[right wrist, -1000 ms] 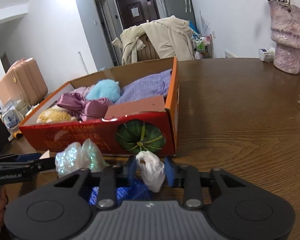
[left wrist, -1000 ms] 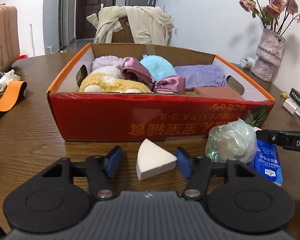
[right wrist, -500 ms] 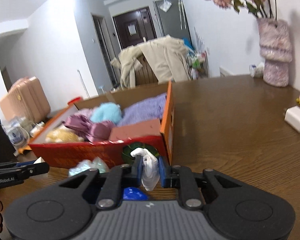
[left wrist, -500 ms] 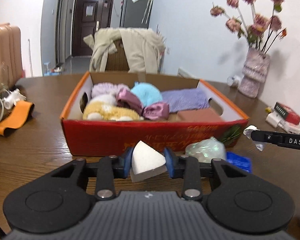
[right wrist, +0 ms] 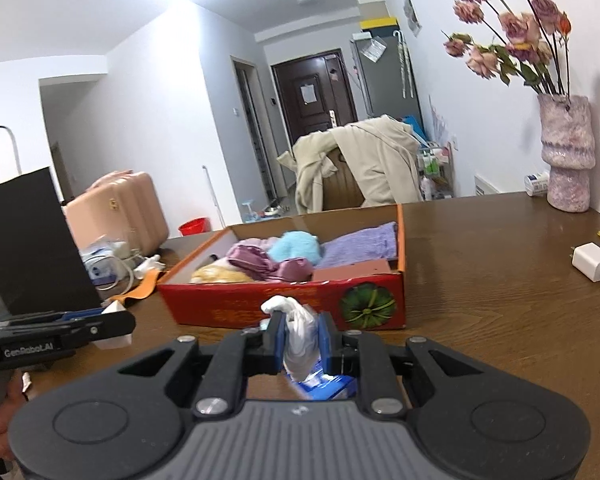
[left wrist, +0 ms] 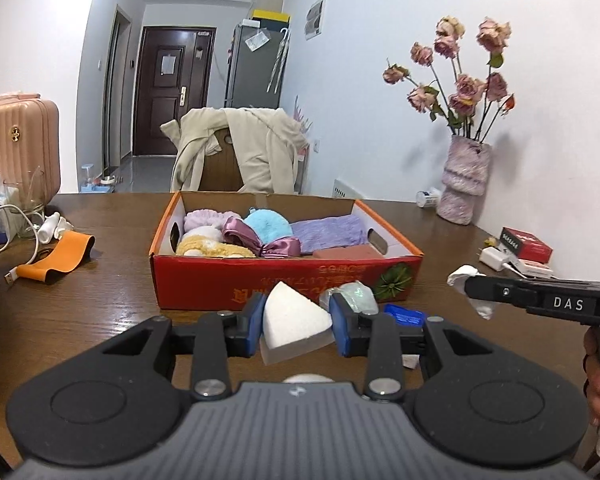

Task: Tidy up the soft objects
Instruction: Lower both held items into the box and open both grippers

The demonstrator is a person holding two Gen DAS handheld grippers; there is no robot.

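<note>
My left gripper (left wrist: 296, 322) is shut on a white wedge-shaped sponge (left wrist: 290, 320), held above the table in front of the red cardboard box (left wrist: 228, 286). My right gripper (right wrist: 302, 338) is shut on a small crumpled white plastic bag (right wrist: 298, 334), also raised before the box (right wrist: 260, 306). The box holds a yellow plush (left wrist: 212, 249), a purple satin bow (left wrist: 260, 242), a blue fluffy ball (left wrist: 266, 224) and a lilac towel (left wrist: 328, 232). In the left wrist view the right gripper (left wrist: 466, 286) shows at the right edge with the bag (left wrist: 462, 274). An iridescent pouch (left wrist: 358, 294) and a blue packet (left wrist: 404, 314) lie below on the table.
A pink vase (left wrist: 464, 184) with dried roses stands at the back right, with a white charger (right wrist: 592, 262) and a red packet (left wrist: 526, 244) near it. An orange band (left wrist: 60, 258) and cables lie at the left. A black box (right wrist: 24, 242) stands left.
Both grippers closed on their objects, the left on the sponge and the right on the white bag, then rose off the table and drew back from the box.
</note>
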